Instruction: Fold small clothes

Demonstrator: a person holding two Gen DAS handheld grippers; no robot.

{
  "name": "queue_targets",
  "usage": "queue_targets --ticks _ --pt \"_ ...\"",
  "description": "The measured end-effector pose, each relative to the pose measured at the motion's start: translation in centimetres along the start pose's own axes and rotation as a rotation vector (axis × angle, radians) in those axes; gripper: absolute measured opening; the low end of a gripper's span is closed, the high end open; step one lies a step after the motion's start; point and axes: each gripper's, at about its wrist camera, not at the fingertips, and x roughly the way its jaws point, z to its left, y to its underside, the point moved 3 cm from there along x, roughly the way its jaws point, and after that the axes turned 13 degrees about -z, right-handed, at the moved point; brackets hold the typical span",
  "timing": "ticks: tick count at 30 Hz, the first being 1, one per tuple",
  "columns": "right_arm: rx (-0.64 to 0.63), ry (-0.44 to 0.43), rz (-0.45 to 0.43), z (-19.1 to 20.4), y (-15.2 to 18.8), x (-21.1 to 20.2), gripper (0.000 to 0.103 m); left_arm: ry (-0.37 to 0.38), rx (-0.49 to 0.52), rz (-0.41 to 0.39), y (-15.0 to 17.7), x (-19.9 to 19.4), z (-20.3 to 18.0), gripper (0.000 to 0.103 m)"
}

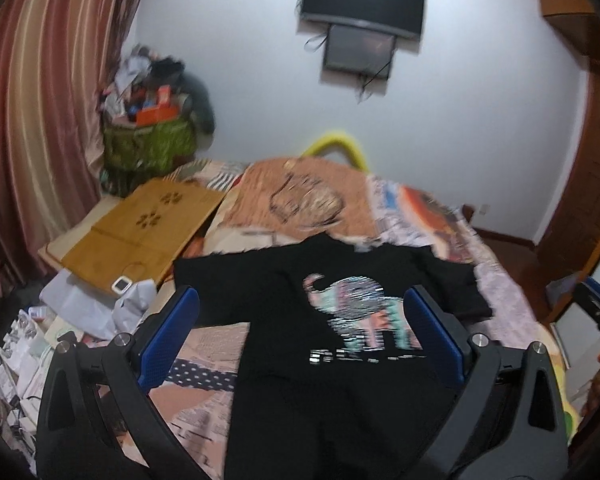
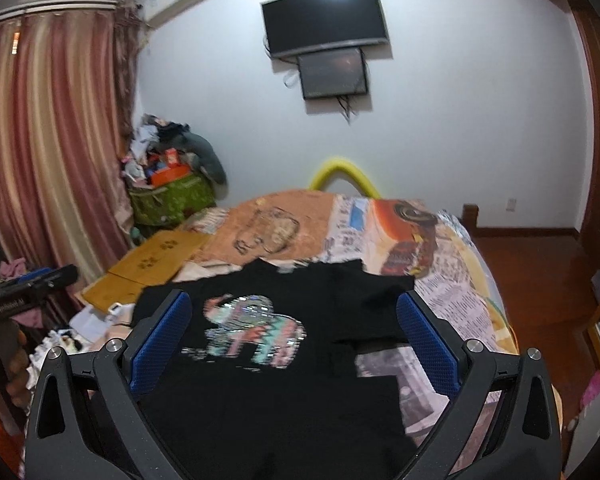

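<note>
While a wooden board (image 1: 140,224) lies far left and an orange cloth (image 1: 300,192) beyond, the black T-shirt (image 1: 300,320) lies flat on the bed (image 2: 460,296), collar far, hem near. Left gripper (image 1: 300,328) and right gripper (image 2: 296,332) both hover spread, empty.

We're looking at a bed (image 2: 452,292) with a newspaper-print cover; a black elephant tee (image 2: 268,360) and wooden board (image 1: 140,228) are lying on it.

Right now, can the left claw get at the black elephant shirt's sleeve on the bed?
Probably yes. The left claw hangs open above the black elephant shirt, and nothing lies over the sleeve beside its left finger.
</note>
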Motion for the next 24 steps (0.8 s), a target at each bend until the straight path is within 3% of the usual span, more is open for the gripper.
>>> queue_targets --ticks 6,8,14,17,21,24 --pt "0.059 0.037 0.128 -4.2 1.8 4.4 0.08 -0.127 0.08 0.133 1.6 7.3 3.3 0.103" --pt "0.098 0.039 0.175 -5.7 2.5 5.7 0.069 -0.132 0.089 0.19 2.6 9.8 4.2 0.103" --pt "0.114 0.088 0.285 -9.3 4.4 9.5 0.057 -0.142 0.032 0.354 6.4 15.9 7.4 0.103" --pt "0.087 0.11 0.316 -10.5 5.1 11.2 0.057 -0.154 -0.029 0.417 7.9 18.1 9.0 0.103" --pt "0.073 0.127 0.354 -12.1 6.0 13.5 0.057 -0.138 -0.173 0.509 9.6 20.4 11.3 0.082" --pt "0.068 0.127 0.364 -12.8 6.4 14.5 0.057 -0.154 -0.304 0.528 10.5 21.0 13.5 0.081"
